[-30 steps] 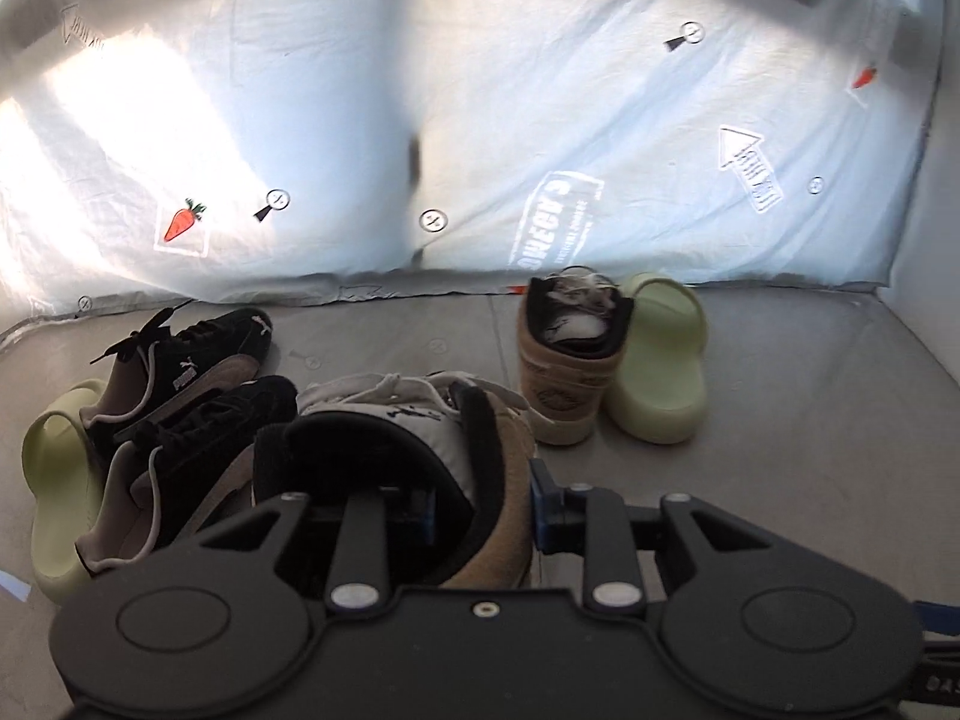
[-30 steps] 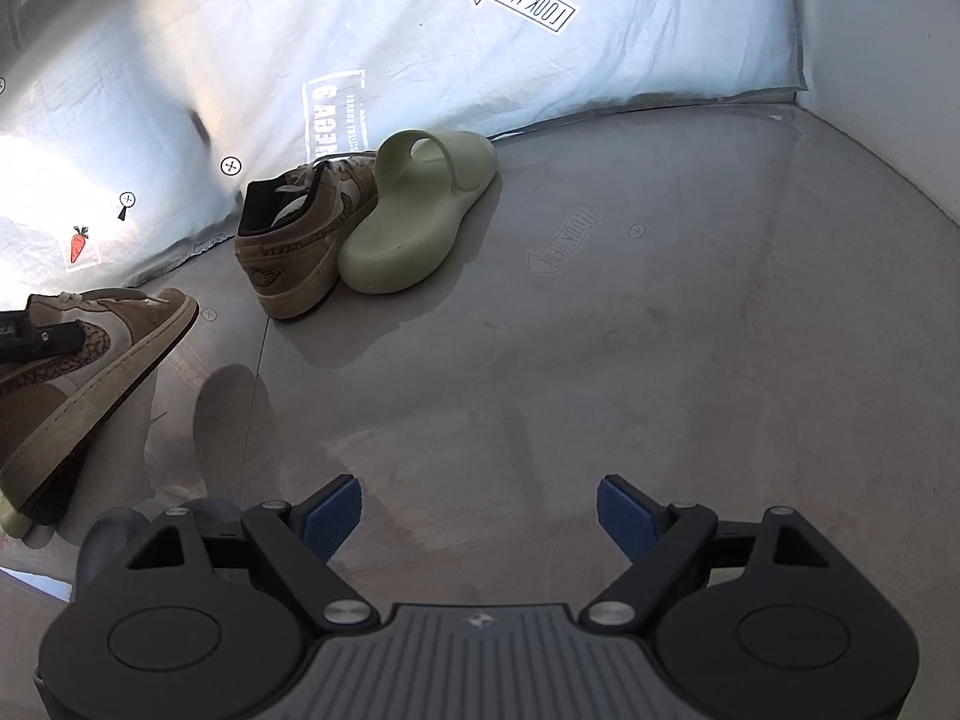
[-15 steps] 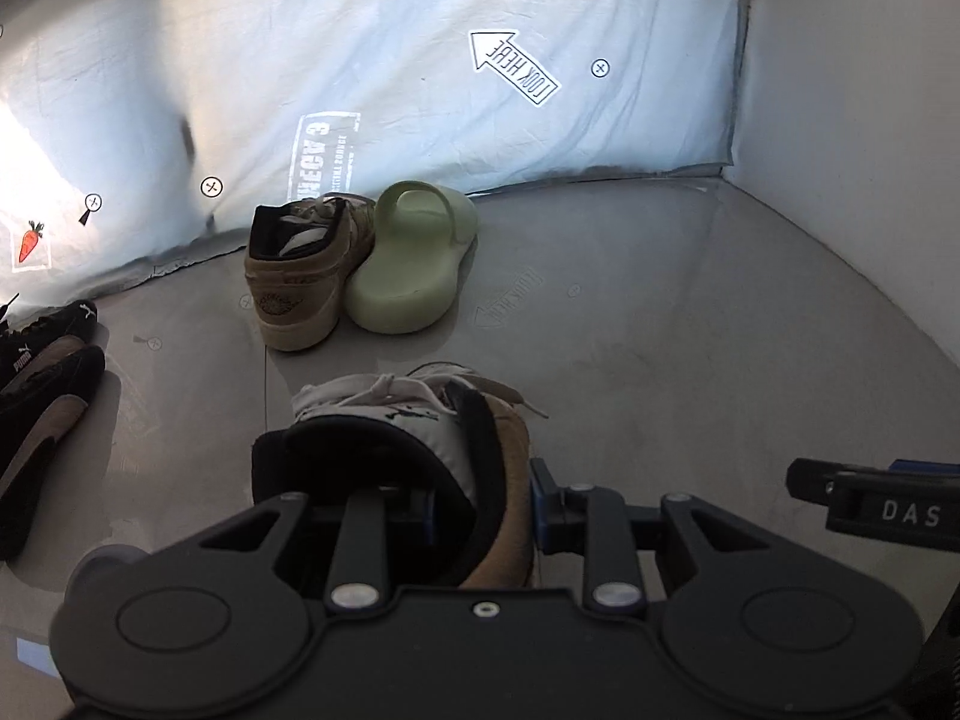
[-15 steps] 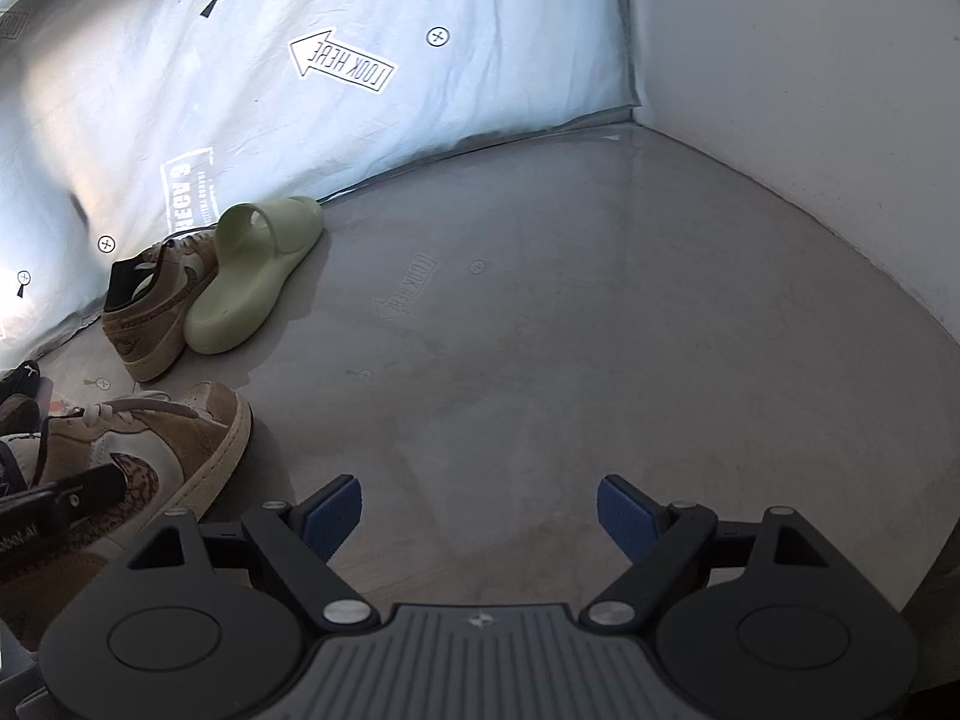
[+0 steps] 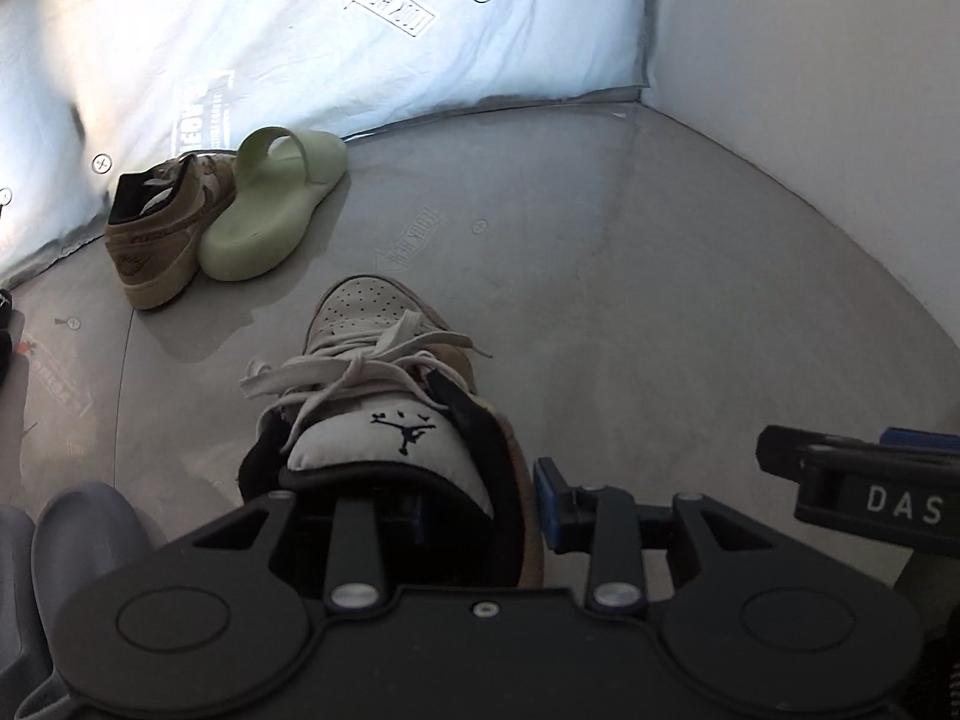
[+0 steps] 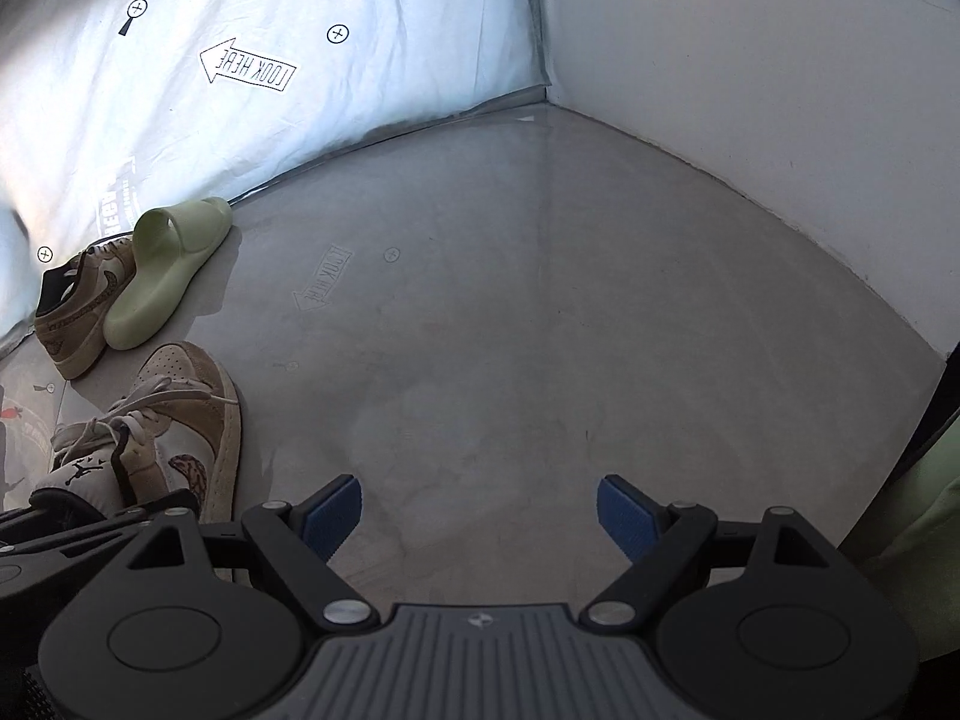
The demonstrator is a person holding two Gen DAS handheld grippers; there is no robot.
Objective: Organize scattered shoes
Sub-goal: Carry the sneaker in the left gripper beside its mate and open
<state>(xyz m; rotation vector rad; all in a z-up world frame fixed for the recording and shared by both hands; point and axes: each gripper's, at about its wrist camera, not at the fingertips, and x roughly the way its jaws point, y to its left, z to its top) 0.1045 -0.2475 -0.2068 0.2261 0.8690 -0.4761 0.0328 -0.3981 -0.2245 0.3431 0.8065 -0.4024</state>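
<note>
A tan and cream laced sneaker (image 5: 372,360) rests on the grey floor, toe pointing away from me; in the right wrist view this sneaker (image 6: 180,414) lies at the lower left. My left gripper (image 5: 480,510) straddles its outer collar, one finger inside the shoe and the blue pad (image 5: 549,498) just outside. The jaws are opening and the pads no longer press the collar. Further back, the matching tan sneaker (image 5: 162,234) stands beside a pale green slide (image 5: 270,210), touching it. My right gripper (image 6: 480,516) hovers open over bare floor with nothing between its pads.
A printed white sheet (image 5: 360,60) hangs along the back and a white wall (image 5: 810,120) closes the right side. A grey rounded shoe (image 5: 78,534) sits at the lower left. A black sneaker's edge (image 5: 3,324) shows at far left. Something pale green (image 6: 924,540) is at the right edge.
Both grippers swung right, away from the black sneakers. The tan sneaker has gone from hanging in the left jaws to resting on the floor, toe now showing. The left jaws widened.
</note>
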